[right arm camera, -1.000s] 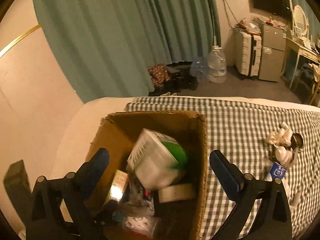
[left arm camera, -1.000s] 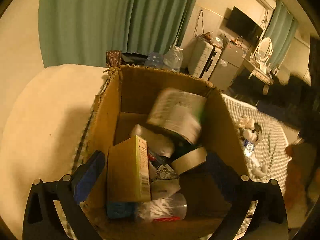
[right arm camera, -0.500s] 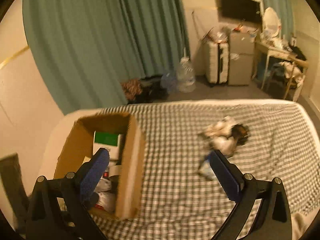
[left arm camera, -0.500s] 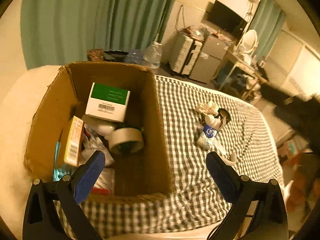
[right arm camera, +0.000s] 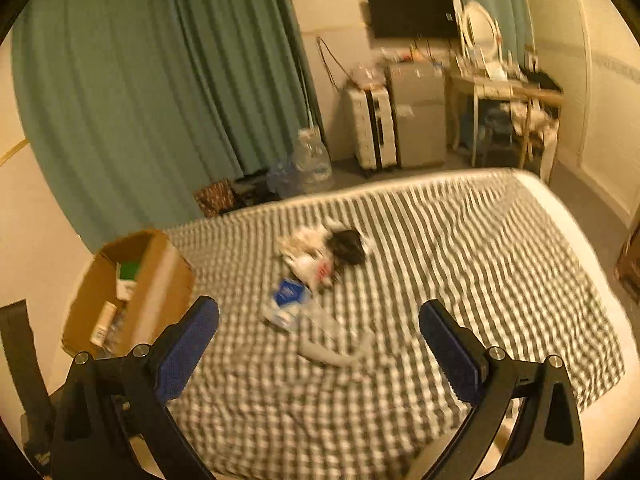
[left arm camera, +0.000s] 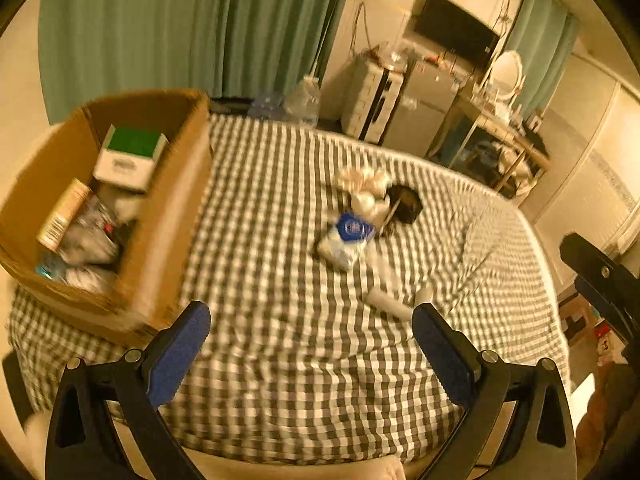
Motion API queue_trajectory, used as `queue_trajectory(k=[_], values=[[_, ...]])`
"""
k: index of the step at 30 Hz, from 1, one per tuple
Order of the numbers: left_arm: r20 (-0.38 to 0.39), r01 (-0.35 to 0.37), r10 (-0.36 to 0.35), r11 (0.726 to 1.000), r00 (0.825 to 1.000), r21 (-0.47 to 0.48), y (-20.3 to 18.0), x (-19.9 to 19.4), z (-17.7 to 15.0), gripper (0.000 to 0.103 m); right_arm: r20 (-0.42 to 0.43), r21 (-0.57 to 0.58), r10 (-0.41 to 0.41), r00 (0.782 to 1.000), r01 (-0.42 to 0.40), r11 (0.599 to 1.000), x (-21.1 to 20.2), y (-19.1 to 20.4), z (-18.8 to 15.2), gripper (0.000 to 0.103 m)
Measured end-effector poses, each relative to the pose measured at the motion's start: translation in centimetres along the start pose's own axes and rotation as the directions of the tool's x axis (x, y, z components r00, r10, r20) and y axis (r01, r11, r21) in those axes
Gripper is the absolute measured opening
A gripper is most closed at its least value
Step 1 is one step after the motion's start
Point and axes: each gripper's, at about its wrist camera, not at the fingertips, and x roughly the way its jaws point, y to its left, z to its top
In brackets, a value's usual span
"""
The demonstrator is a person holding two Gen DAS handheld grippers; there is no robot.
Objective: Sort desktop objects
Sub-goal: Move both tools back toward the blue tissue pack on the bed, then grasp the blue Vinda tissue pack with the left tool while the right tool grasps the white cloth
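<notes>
jaws: left gripper and right gripper spread, empty | box part-filled | pile left on bed

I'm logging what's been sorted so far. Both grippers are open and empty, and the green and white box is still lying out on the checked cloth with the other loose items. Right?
Not quite. The green and white box is inside the cardboard box, as the left wrist view shows. Both the left gripper and right gripper are open and empty.

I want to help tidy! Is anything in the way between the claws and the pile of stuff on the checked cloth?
Nothing visible. Both the left claw and right claw are open and empty, with only bare checked cloth before the pile.
</notes>
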Motion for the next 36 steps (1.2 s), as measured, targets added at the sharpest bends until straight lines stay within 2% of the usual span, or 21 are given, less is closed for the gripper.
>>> queue_trajectory(k=[4, 8, 11, 13, 15, 16, 20, 26, 30, 32, 33, 34, 36], values=[[-0.048, -0.027, 0.028, 0.999, 0.998, 0.024, -1.7, 3.9, -1.3, 0.103, -0.052, 0.014, 0.001, 0.999, 0.0, 1.0, 3.0, -2.3, -1.1, 0.101], [-0.085, -0.047, 0.052, 0.997, 0.995, 0.054, -2.8, 7.0, -1.5, 0.103, -0.101, 0.081, 0.028, 0.995, -0.02, 0.997, 6.1, -3.9, -2.0, 0.101], [-0.08, -0.06, 0.068, 0.994, 0.995, 0.094, -3.5, 8.7, -0.9, 0.103, -0.14, 0.122, 0.048, 0.989, -0.031, 0.992, 8.2, -4.7, -2.5, 0.101], [-0.074, -0.061, 0.071, 0.99, 0.995, 0.128, -3.8, 9.6, -0.2, 0.103, -0.165, 0.129, 0.033, 0.986, -0.012, 0.992, 9.5, -5.1, -2.7, 0.1], [-0.069, -0.071, 0.083, 0.985, 0.994, 0.158, -4.1, 10.8, 0.6, 0.103, -0.187, 0.134, 0.003, 0.982, 0.023, 0.991, 10.7, -5.2, -2.9, 0.095], [-0.07, -0.077, 0.089, 0.983, 0.994, 0.166, -4.2, 11.6, 1.0, 0.103, -0.197, 0.142, -0.015, 0.98, 0.044, 0.989, 11.2, -5.5, -3.0, 0.086], [-0.095, -0.078, 0.096, 0.982, 0.991, 0.174, -4.0, 14.0, 2.2, 0.103, -0.24, 0.141, -0.029, 0.97, 0.064, 0.988, 13.2, -5.9, -3.5, 0.078], [-0.133, -0.096, 0.12, 0.98, 0.984, 0.177, -3.6, 17.2, 2.6, 0.103, -0.289, 0.134, -0.003, 0.957, 0.043, 0.99, 15.7, -5.6, -4.0, 0.077], [-0.135, -0.071, 0.098, 0.98, 0.986, 0.188, -3.6, 18.7, 3.6, 0.103, -0.311, 0.129, 0.007, 0.95, 0.035, 0.991, 17.3, -5.3, -4.0, 0.077], [-0.132, -0.073, 0.102, 0.975, 0.986, 0.21, -3.7, 19.7, 4.2, 0.103, -0.353, 0.161, 0.044, 0.935, 0.014, 0.987, 18.7, -5.6, -4.2, 0.069], [-0.133, -0.078, 0.109, 0.972, 0.985, 0.221, -3.7, 20.2, 4.3, 0.103, -0.375, 0.183, 0.066, 0.924, 0.004, 0.983, 19.5, -5.8, -4.4, 0.058], [-0.143, -0.083, 0.118, 0.969, 0.983, 0.233, -3.8, 21.0, 4.4, 0.103, -0.401, 0.202, 0.084, 0.912, -0.001, 0.979, 20.3, -6.1, -4.8, 0.054], [-0.164, -0.077, 0.118, 0.968, 0.979, 0.239, -3.7, 22.2, 4.6, 0.103, -0.41, 0.203, 0.084, 0.908, 0.001, 0.979, 20.7, -6.3, -4.9, 0.048]])
